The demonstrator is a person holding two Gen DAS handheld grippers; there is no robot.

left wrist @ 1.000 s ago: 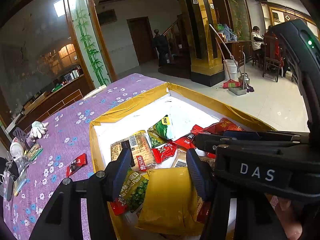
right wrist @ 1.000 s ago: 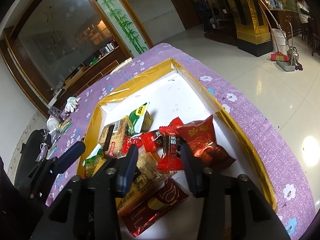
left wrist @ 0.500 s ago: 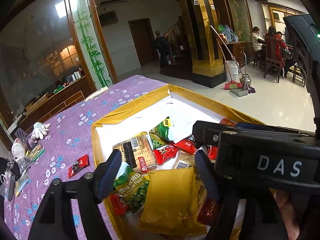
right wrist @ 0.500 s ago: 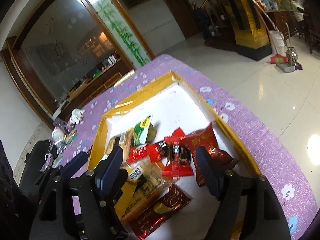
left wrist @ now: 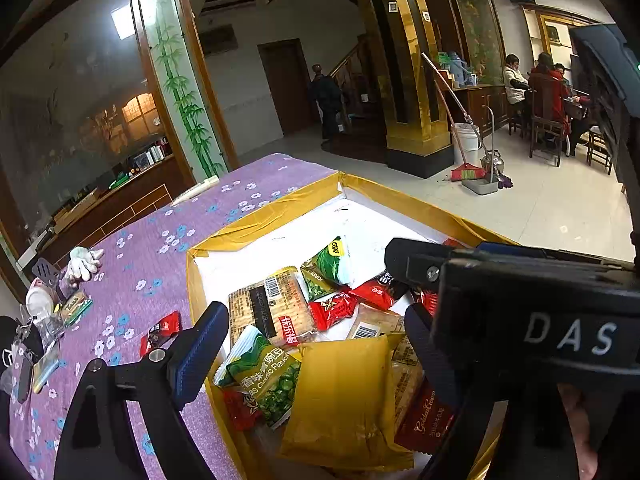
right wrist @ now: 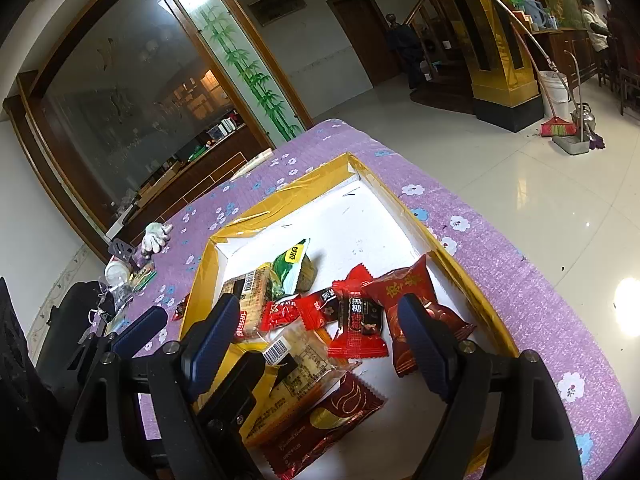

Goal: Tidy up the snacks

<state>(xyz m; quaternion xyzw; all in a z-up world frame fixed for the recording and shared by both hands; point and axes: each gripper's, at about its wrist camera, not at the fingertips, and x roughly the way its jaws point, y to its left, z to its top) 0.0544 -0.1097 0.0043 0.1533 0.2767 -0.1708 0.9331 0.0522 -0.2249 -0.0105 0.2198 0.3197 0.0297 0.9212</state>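
Observation:
A shallow box with a yellow rim and white floor lies on a purple flowered tablecloth. It holds several snack packets: a yellow pouch, a green pea packet, a cracker pack, red candies and a large red bag. One small red packet lies on the cloth outside the box. My left gripper is open above the yellow pouch and holds nothing. My right gripper is open above the red candies and holds nothing.
Gloves, a white cup and small clutter sit at the table's far left. The right gripper's body fills the right of the left wrist view. The table's right edge drops to a tiled floor.
Both grippers have opened wider and pulled back a little from the box. The snacks have not moved.

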